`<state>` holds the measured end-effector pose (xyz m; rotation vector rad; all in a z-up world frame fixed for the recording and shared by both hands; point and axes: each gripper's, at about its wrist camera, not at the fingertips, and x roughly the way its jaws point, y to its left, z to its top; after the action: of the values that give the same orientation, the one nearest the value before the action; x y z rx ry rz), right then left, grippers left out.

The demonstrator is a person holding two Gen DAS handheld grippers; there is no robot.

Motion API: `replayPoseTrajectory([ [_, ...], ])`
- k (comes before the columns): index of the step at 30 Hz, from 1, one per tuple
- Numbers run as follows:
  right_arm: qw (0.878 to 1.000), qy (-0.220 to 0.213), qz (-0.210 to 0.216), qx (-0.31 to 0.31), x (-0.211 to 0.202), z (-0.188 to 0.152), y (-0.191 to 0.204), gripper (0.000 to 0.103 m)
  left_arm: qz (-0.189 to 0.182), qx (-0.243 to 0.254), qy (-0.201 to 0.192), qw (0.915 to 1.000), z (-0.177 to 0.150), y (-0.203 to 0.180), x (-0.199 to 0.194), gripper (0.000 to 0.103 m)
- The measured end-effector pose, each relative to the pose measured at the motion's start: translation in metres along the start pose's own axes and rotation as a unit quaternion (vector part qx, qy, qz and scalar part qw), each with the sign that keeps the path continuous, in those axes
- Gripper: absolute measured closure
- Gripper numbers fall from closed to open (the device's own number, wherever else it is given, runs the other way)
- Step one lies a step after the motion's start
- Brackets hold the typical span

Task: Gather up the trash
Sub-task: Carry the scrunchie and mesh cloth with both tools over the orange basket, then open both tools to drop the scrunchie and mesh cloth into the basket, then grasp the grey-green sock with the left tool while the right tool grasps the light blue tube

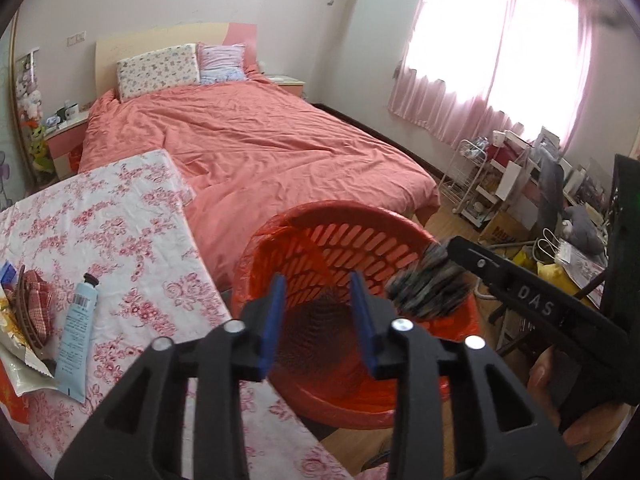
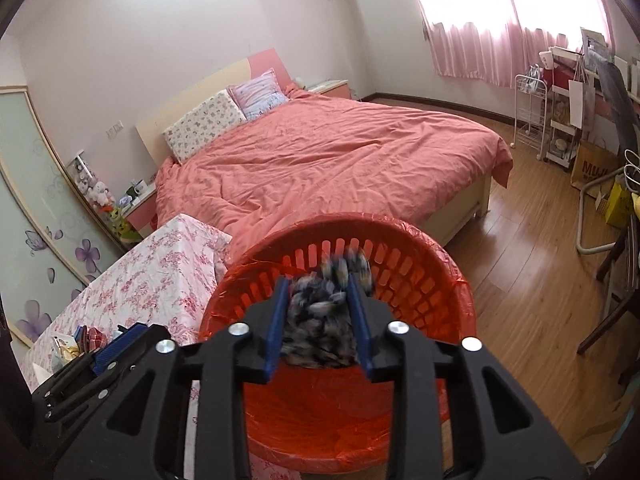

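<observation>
Now, deposit step: right gripper [image 2: 318, 320] fingers loosely spread around blurred dark crumpled wrapper [image 2: 320, 320] over red slotted plastic bin [image 2: 448, 280]; left gripper [image 1: 318, 320] fingers spread, empty; next, fetch table [image 1: 132, 240] litter.

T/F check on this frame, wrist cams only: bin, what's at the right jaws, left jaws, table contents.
1. The red slotted plastic bin is lined with a red plastic bag. True.
2. The right gripper has nothing between its jaws. False: a blurred dark crumpled wad sits between them, above the bin mouth.
3. The left gripper has empty, parted jaws. True.
4. The pale blue tube with a black cap stands upright on the floral tablecloth. False: it lies flat.
5. The bed has a blue cover. False: the bed cover is salmon pink.
</observation>
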<state>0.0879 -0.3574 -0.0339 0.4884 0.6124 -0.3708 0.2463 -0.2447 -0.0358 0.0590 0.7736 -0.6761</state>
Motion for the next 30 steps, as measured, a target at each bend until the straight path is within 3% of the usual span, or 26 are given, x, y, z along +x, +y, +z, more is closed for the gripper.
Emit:
replayPoseTrajectory([
  [3, 1.000, -0.003, -0.002, -0.003, -0.004, 0.001, 0.002, 0.058, 0.014, -0.008, 0.001, 0.9999, -0.004, 0.013, -0.004, 0.064],
  [8, 1.000, -0.005, -0.007, -0.023, -0.013, 0.001, 0.018, 0.057, 0.039, -0.009, -0.012, 0.9991, -0.014, 0.030, -0.032, 0.056],
  [16, 0.997, 0.010, 0.015, -0.081, -0.021, -0.025, 0.077, 0.056, 0.107, -0.034, -0.033, 0.9931, -0.048, 0.083, -0.102, 0.049],
  [20, 0.992, 0.030, 0.031, -0.118, -0.014, -0.046, 0.116, 0.056, 0.161, -0.065, -0.046, 0.9838, -0.069, 0.129, -0.142, 0.046],
  [25, 0.986, 0.049, 0.055, -0.147, -0.003, -0.067, 0.161, 0.056, 0.225, -0.124, -0.046, 0.9653, -0.097, 0.201, -0.183, 0.045],
  [30, 0.983, 0.069, 0.072, -0.155, 0.019, -0.081, 0.199, 0.058, 0.262, -0.159, -0.043, 0.9509, -0.116, 0.250, -0.207, 0.045],
])
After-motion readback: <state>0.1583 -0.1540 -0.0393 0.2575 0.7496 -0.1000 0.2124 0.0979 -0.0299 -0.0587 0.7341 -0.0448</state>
